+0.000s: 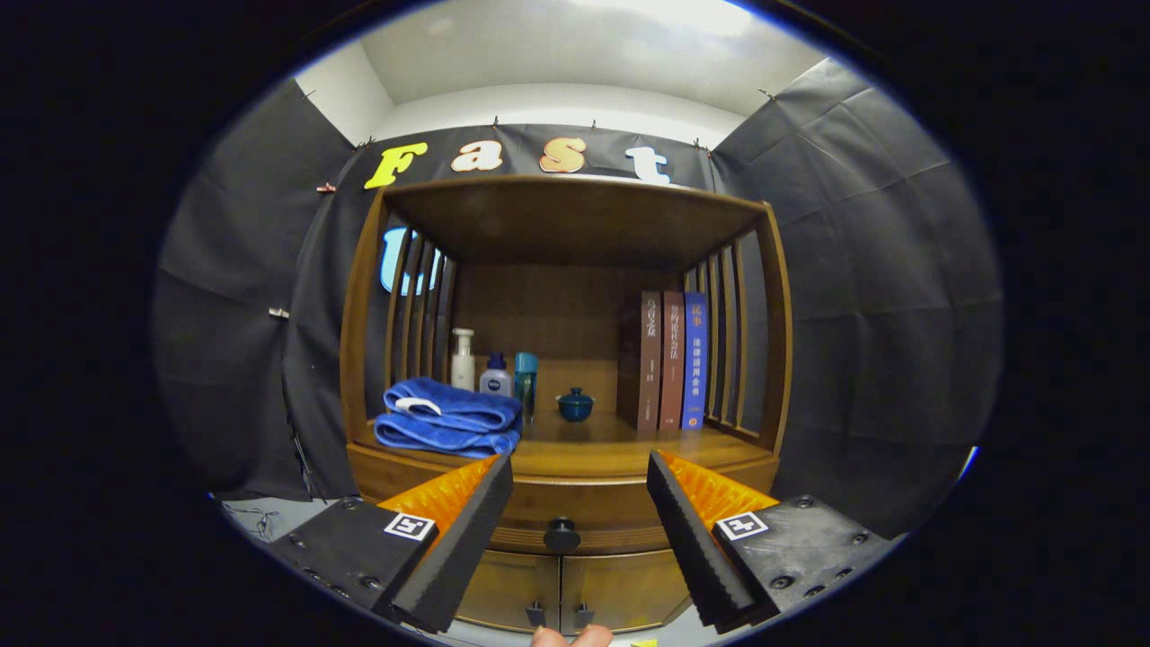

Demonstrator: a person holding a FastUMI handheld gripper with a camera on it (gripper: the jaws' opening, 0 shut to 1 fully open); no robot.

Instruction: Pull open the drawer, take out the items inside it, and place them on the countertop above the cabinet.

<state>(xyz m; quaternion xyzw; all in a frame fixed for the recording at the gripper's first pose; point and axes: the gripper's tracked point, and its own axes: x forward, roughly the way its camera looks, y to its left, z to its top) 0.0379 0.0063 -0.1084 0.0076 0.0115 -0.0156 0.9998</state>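
A wooden cabinet stands ahead of me with its drawer (593, 514) closed. The drawer's round black knob (561, 535) sits just below and between my fingers. My gripper (579, 467) is open, with nothing between its black ridged fingers (467, 530), a short way in front of the drawer front. The countertop (602, 454) runs above the drawer, under an open wooden shelf frame. What lies inside the drawer is hidden.
On the countertop sit a folded blue towel (447, 418), a white bottle (463, 359), two smaller bottles (496, 376), a small blue lidded bowl (575, 405) and three upright books (669, 359). Two small cabinet doors (561, 593) are below the drawer. A person's fingertips (570, 636) show beneath.
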